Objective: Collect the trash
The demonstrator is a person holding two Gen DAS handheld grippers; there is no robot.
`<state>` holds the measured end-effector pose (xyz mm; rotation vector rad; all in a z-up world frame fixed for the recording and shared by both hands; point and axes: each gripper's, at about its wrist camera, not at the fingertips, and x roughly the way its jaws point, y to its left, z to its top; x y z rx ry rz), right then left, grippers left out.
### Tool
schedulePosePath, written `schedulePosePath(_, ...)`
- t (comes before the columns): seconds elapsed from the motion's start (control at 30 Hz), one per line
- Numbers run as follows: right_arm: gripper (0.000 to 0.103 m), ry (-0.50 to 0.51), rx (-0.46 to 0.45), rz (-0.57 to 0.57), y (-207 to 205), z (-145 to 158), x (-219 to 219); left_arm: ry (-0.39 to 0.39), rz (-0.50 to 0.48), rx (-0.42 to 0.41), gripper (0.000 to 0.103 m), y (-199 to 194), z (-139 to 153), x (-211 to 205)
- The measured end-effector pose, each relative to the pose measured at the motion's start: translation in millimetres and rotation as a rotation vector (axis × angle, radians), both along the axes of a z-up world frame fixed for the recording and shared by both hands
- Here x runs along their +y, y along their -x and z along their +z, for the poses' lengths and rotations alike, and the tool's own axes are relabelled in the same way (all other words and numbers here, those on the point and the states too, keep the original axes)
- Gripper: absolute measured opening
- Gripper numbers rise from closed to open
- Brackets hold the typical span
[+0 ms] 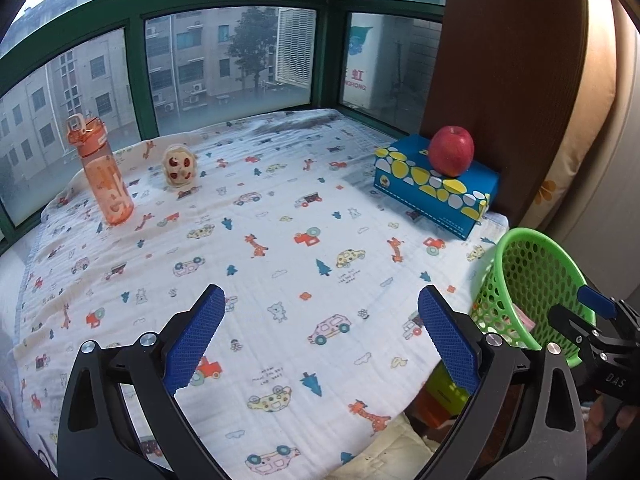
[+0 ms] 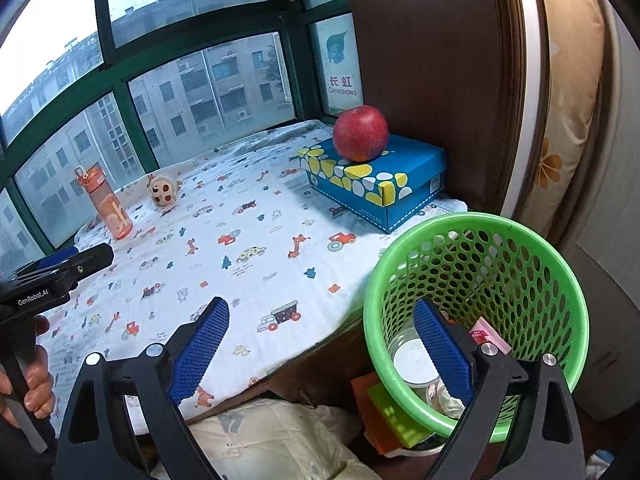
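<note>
Fingers of the right gripper standing wide, gripping nothing, one hanging over the green basket. Left gripper likewise spread and empty above the printed cloth. Trash already lying inside the basket: a clear plastic lid, a pink wrapper, crumpled film. Judging these light, flimsy, slippery; pinching at an edge or a crease seeming best.

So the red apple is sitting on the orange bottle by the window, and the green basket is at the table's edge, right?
Not quite. The apple sits on the blue box, not on the bottle, which stands apart near the window. The right wrist view shows it. The basket is at the table's edge, as you said.
</note>
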<state>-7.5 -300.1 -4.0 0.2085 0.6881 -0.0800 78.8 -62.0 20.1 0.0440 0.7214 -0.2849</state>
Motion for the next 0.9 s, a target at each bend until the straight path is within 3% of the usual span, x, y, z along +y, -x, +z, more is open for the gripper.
schedulePosePath(0.5,0.091,0.007,-0.015,0.032,3.5,4.4,27.4,-0.011,0.153,-0.08,0.097,29.5,1.6,51.5)
schedulePosePath(0.9,0.092,0.009,-0.032,0.061,6.0,9.7,39.7,-0.05,0.186,-0.102,0.097,42.6,0.9,66.2)
